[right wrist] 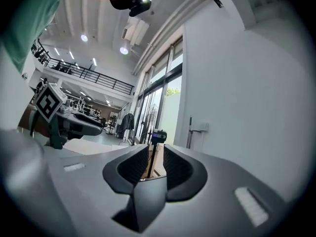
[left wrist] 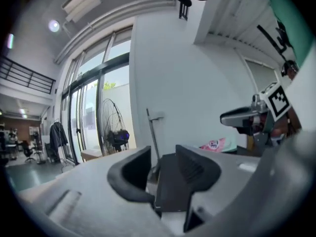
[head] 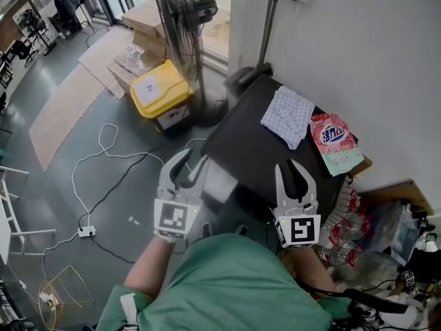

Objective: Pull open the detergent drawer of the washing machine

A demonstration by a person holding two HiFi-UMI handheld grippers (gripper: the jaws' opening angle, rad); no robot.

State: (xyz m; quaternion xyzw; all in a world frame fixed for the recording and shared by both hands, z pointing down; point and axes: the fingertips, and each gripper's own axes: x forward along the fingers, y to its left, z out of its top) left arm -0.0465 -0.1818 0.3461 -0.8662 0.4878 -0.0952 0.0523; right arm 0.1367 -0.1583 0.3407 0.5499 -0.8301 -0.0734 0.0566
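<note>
**Both grippers held above the machine's front edge, drawer not yet reached**

The washing machine (head: 255, 143) is seen from above, its dark top stretching away from the person. The detergent drawer cannot be picked out; it is judged to lie on the front face, below and ahead of both grippers. The left gripper (head: 193, 158) is held just beside a pale front corner (head: 220, 185), so it is probably the nearer. Its jaws are slightly parted, as are those of the right gripper (head: 288, 167) — nothing is held.

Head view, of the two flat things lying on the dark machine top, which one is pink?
The detergent bag, printed pink with a green lower edge; the white checked cloth lies to its left.
</note>
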